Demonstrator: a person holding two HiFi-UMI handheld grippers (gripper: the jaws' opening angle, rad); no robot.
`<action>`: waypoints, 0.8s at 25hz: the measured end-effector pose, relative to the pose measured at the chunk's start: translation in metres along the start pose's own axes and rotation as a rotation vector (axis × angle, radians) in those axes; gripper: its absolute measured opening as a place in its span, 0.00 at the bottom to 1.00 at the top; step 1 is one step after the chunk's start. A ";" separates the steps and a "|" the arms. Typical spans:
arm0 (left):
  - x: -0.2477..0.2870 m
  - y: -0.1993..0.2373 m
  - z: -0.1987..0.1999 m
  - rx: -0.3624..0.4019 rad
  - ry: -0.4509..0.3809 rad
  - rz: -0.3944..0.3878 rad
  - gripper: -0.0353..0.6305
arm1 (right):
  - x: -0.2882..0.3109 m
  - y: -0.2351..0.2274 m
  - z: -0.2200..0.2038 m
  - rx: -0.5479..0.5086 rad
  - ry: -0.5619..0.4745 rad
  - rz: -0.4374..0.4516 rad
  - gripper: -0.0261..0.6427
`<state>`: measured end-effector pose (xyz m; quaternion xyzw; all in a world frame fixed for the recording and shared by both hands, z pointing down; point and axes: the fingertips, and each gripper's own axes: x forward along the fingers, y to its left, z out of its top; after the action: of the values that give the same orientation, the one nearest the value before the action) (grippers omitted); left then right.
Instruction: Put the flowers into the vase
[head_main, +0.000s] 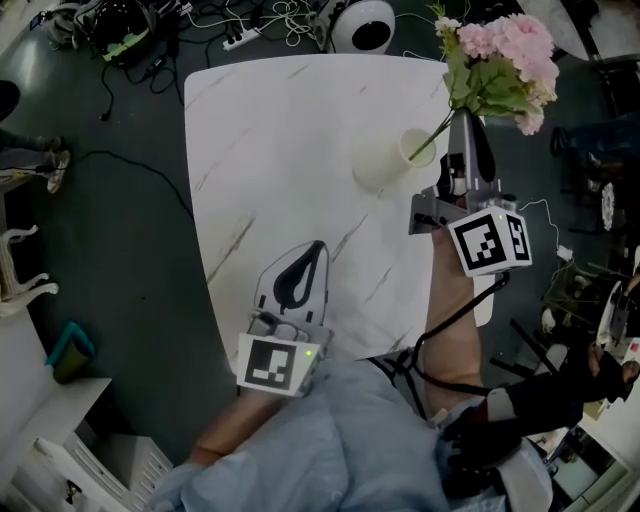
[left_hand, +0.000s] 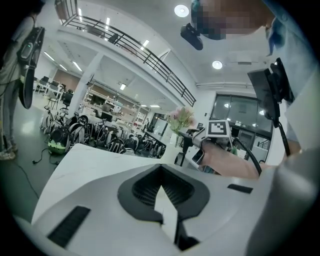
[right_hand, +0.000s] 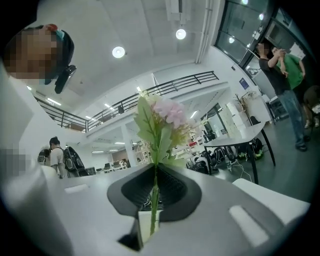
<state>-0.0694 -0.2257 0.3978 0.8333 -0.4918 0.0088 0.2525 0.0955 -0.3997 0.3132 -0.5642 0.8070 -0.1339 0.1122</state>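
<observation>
My right gripper (head_main: 462, 122) is closed tight on the stem of the pink flowers (head_main: 505, 55), at the far right. The stem's tip is just at the mouth of the white vase (head_main: 383, 162) on the surface (head_main: 280, 140). I think I need to push it in and let go. My left gripper (head_main: 316, 250) is closed and holds nothing. I see no words to read.

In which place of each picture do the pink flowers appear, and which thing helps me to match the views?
Head view: the flowers are at the top right.
Left gripper view: small, just right of centre.
Right gripper view: in the centre, rising from between the jaws.
Shared landmark: the right tool, shut on their stem, below the blooms in every view.
</observation>
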 end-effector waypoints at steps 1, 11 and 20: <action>0.001 -0.001 0.000 0.002 0.000 -0.001 0.06 | -0.001 0.001 -0.001 -0.014 -0.003 0.005 0.07; -0.001 -0.007 -0.001 0.014 0.004 -0.010 0.06 | -0.028 0.021 -0.029 -0.232 0.026 0.054 0.08; 0.001 -0.018 0.003 0.036 0.001 -0.034 0.06 | -0.037 0.036 -0.048 -0.301 0.129 0.113 0.12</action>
<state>-0.0549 -0.2207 0.3882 0.8458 -0.4773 0.0137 0.2378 0.0608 -0.3485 0.3473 -0.5187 0.8538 -0.0411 -0.0182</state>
